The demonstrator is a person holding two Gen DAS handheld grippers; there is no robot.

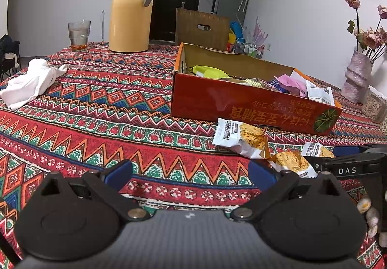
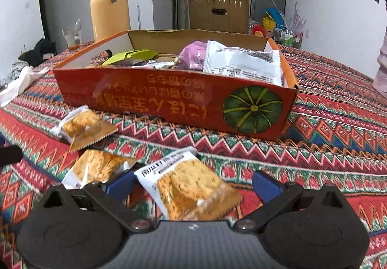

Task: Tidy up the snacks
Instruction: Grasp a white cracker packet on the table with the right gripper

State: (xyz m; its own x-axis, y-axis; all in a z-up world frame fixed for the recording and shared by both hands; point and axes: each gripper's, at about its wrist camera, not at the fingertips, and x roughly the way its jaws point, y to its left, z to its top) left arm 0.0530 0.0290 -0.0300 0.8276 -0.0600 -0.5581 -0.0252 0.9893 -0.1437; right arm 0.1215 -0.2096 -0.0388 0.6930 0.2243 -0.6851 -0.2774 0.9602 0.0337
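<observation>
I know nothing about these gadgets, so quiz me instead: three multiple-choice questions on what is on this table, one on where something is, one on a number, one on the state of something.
1. Where does the yellow jug stand?
A. Inside the box
B. On the table beyond the box
C. On the floor

2. How many cracker packets lie on the cloth outside the red box?
A. One
B. Three
C. Six

3. How is the right hand-held gripper?
A. Open, a packet between its fingers
C. Out of sight
B. Shut on the drinking glass

Answers:
1 B: the jug sits on the patterned tablecloth behind the box, beside the glass.
2 B: the right view shows one packet by the box, one lower left, and one nearest.
3 A: its blue fingers stand wide apart around the nearest packet.
</observation>
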